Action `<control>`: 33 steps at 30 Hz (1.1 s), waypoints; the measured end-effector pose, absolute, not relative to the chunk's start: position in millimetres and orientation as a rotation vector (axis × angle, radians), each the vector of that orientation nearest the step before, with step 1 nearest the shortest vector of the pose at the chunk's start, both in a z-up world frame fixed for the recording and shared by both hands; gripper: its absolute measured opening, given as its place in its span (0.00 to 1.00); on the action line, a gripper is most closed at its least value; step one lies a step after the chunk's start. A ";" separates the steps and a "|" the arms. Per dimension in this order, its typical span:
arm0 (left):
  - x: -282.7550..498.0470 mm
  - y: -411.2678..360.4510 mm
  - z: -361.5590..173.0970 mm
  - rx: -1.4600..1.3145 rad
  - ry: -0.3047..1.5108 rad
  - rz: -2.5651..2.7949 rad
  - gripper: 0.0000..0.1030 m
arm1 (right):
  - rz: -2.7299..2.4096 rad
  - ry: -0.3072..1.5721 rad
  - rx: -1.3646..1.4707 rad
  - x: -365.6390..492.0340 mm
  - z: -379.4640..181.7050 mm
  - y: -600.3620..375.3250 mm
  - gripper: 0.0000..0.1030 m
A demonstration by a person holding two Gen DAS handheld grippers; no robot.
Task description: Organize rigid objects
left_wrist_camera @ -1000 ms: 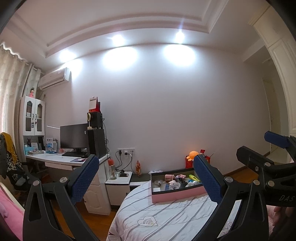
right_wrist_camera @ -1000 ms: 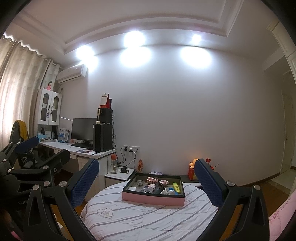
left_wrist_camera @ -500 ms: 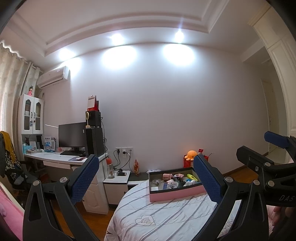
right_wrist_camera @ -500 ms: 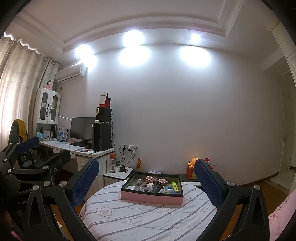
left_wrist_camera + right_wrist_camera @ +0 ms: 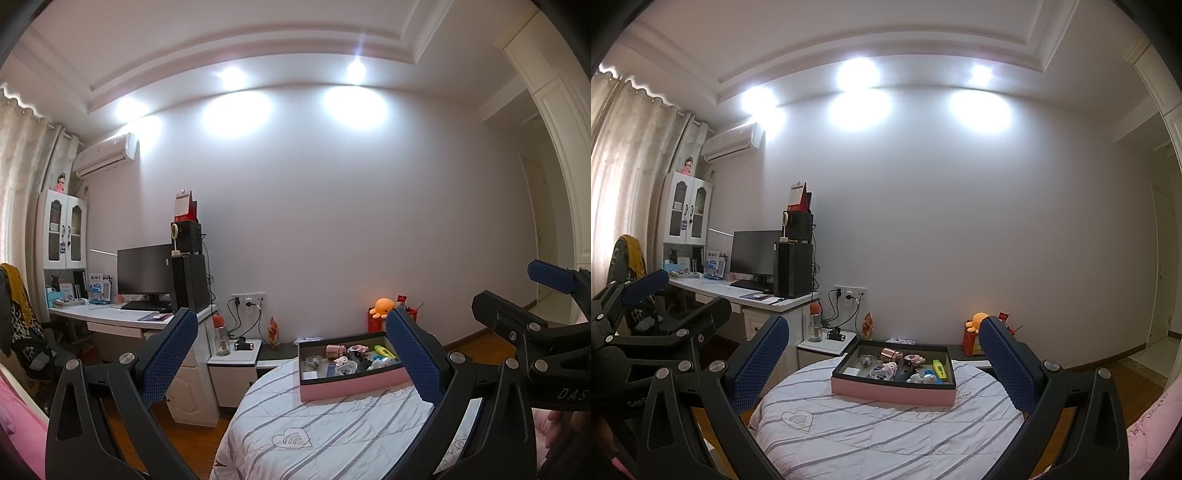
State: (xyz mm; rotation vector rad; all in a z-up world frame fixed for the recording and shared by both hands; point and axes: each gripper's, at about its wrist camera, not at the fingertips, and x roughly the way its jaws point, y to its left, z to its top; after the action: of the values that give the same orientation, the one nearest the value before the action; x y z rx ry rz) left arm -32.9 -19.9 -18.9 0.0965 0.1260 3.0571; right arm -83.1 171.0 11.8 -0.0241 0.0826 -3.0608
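Right wrist view shows one pink box (image 5: pixel 892 393) with a dark rim lying on the striped bed (image 5: pixel 871 432), holding a heap of small things too crowded to count, among them one yellow marker (image 5: pixel 939 370) and one copper cylinder (image 5: pixel 891 354). Right tongs (image 5: pixel 882 363) stand wide apart, empty, well short of the box. Left wrist view shows the box (image 5: pixel 347 386) off to the right, and the left tongs (image 5: pixel 291 356) spread and empty too; only here the orange plush (image 5: pixel 383 307) shows unblocked.
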 end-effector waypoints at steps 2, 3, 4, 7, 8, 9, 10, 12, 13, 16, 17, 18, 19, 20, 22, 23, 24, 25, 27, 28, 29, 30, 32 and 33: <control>-33.2 -20.8 -18.3 0.098 0.121 3.056 1.00 | -3.059 0.082 -0.022 -83.7 11.8 170.9 1.00; -33.3 -21.2 -18.1 0.100 0.117 3.055 1.00 | -3.057 0.077 -0.021 -84.2 12.0 170.6 1.00; -32.9 -21.5 -17.9 0.105 0.114 3.057 1.00 | -3.056 0.074 -0.021 -84.6 12.0 170.7 1.00; -34.4 -22.9 -17.2 0.096 0.102 3.053 1.00 | -3.052 0.082 -0.020 -85.7 12.1 169.0 1.00; -34.6 -22.2 -17.6 0.094 0.100 3.052 1.00 | -3.053 0.084 -0.023 -86.0 12.2 168.9 1.00; -34.8 -22.6 -17.7 0.093 0.100 3.052 1.00 | -3.055 0.087 -0.025 -86.1 12.5 168.1 1.00; -34.4 -22.6 -18.0 0.096 0.101 3.053 1.00 | -3.054 0.089 -0.024 -86.3 11.8 167.7 1.00; -34.3 -22.8 -18.2 0.100 0.105 3.056 1.00 | -3.053 0.085 -0.026 -85.3 10.2 168.9 1.00; -34.4 -22.6 -18.4 0.098 0.108 3.057 1.00 | -3.053 0.085 -0.025 -85.4 10.2 168.9 1.00; -35.3 -22.2 -18.9 0.096 0.112 3.058 1.00 | -3.053 0.088 -0.021 -84.0 8.9 169.5 1.00; -35.4 -22.3 -19.0 0.094 0.112 3.057 1.00 | -3.054 0.088 -0.020 -83.8 8.8 169.6 1.00; -35.5 -22.3 -19.3 0.094 0.113 3.057 1.00 | -3.054 0.089 -0.020 -83.4 8.9 169.1 1.00; -35.6 -22.2 -19.6 0.093 0.115 3.059 1.00 | -3.055 0.091 -0.018 -83.2 8.9 169.1 1.00; -35.7 -22.2 -19.3 0.093 0.115 3.059 1.00 | -3.055 0.092 -0.015 -82.4 8.1 169.1 1.00; -35.8 -22.1 -19.2 0.093 0.115 3.059 1.00 | -3.055 0.091 -0.014 -81.7 7.2 169.6 1.00; -36.0 -22.2 -19.4 0.094 0.117 3.059 1.00 | -3.055 0.091 -0.012 -81.9 7.2 169.4 1.00; -35.7 -22.7 -19.7 0.096 0.117 3.059 1.00 | -3.055 0.091 -0.013 -81.9 7.2 169.4 1.00; -35.4 -22.9 -19.7 0.096 0.117 3.060 1.00 | -3.055 0.092 -0.015 -81.8 7.3 169.4 1.00; -35.5 -23.2 -20.0 0.093 0.117 3.058 1.00 | -3.056 0.092 -0.013 -82.1 7.4 169.4 1.00; -35.2 -23.4 -19.9 0.092 0.117 3.058 1.00 | -3.056 0.093 -0.011 -81.7 7.2 169.5 1.00; -34.9 -23.6 -20.1 0.094 0.117 3.058 1.00 | -3.056 0.092 -0.009 -81.8 7.0 169.5 1.00; -34.3 -23.6 -19.7 0.095 0.118 3.059 1.00 | -3.055 0.092 -0.009 -81.7 6.9 169.7 1.00; -33.8 -24.2 -18.9 0.095 0.121 3.060 1.00 | -3.056 0.093 -0.008 -81.7 6.7 169.7 1.00; -33.8 -24.3 -19.1 0.095 0.122 3.061 1.00 | -3.056 0.093 -0.008 -81.5 6.6 169.8 1.00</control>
State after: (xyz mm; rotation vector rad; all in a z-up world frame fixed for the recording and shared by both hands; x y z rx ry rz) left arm -33.8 -24.3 -19.1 0.0954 0.1224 3.0612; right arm -81.5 169.8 6.6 -0.0079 0.0930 -3.0556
